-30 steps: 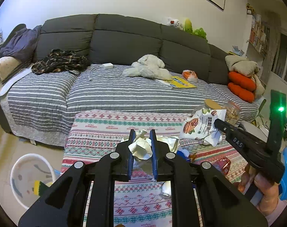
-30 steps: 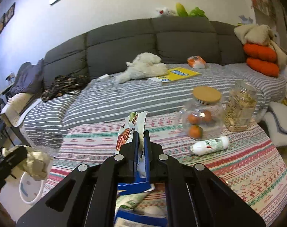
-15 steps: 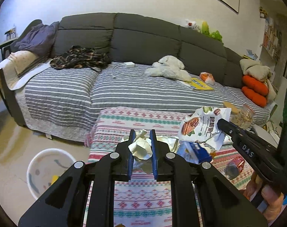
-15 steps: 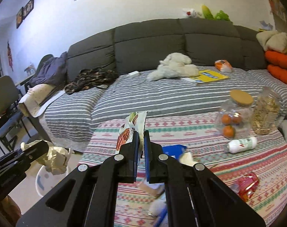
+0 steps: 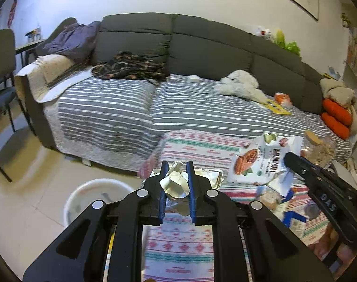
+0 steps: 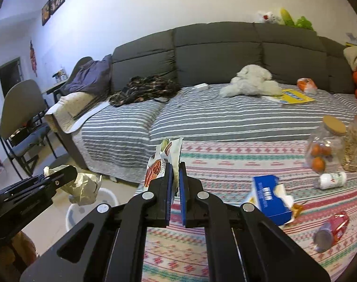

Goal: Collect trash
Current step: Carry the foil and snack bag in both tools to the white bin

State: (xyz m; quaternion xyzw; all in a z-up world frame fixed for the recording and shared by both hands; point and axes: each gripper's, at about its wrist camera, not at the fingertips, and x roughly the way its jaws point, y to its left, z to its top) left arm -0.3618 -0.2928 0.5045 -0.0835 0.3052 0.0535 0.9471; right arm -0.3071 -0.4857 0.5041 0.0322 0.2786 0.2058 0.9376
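My left gripper point(image 5: 176, 167) is shut on a crumpled wad of cream paper point(image 5: 174, 183), held past the left edge of the patterned table point(image 5: 202, 143). A white bin point(image 5: 84, 199) stands on the floor just below and to its left. My right gripper point(image 6: 175, 167) is shut on a white nut snack bag point(image 6: 165, 155), which stands up between its fingers over the table's left part. In the right wrist view, the left gripper point(image 6: 68, 171) carries the paper wad point(image 6: 84, 185) above the bin point(image 6: 91, 204).
On the table lie a torn blue box point(image 6: 270, 195), a red crushed can point(image 6: 331, 230), a small white bottle point(image 6: 331, 180) and two glass jars point(image 6: 326, 145). A grey sofa with a striped cover point(image 5: 202, 108) runs behind. A chair point(image 6: 21, 122) stands at the far left.
Both grippers have swung left with their loads still held. The bin has come from the lower left corner to just beside the left gripper; the jars have slid to the right edge.
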